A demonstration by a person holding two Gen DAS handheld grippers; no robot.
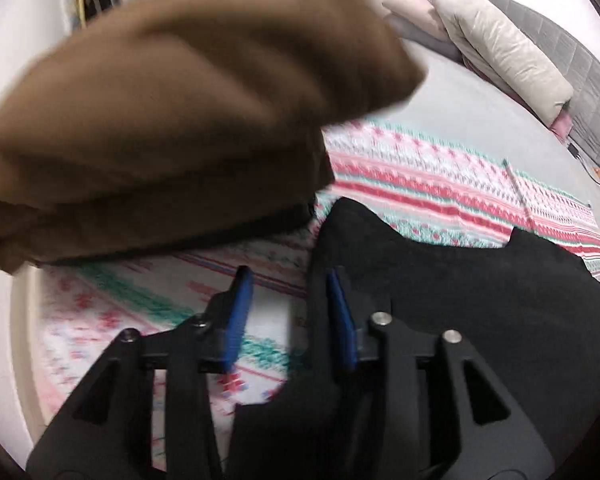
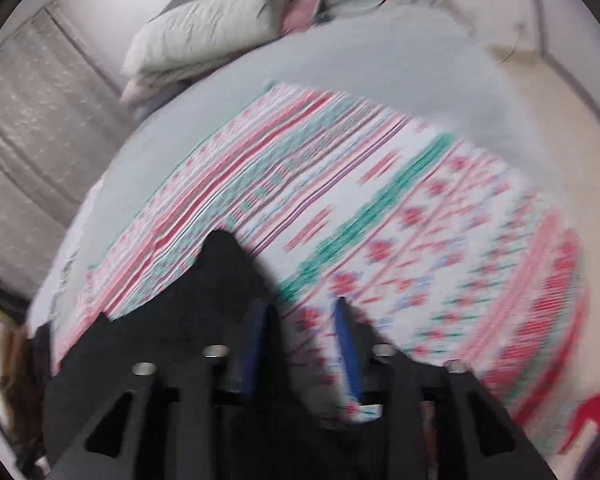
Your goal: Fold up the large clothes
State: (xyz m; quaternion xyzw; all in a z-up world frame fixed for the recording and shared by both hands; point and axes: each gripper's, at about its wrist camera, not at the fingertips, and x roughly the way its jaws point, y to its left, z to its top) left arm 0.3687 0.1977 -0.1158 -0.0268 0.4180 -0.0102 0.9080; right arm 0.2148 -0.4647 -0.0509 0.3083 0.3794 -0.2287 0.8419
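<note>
I see a bed (image 2: 380, 68) in grey sheeting. A patterned blanket (image 2: 380, 200) covers its middle, black garment (image 1: 480, 300) at six o'clock, pillows (image 2: 204, 36) toward eleven.

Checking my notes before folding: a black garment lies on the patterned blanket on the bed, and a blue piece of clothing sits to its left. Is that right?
Not quite. The piece of clothing left of the black garment is brown, not blue, as the left wrist view shows. The black garment does lie on the patterned blanket on the bed.
</note>
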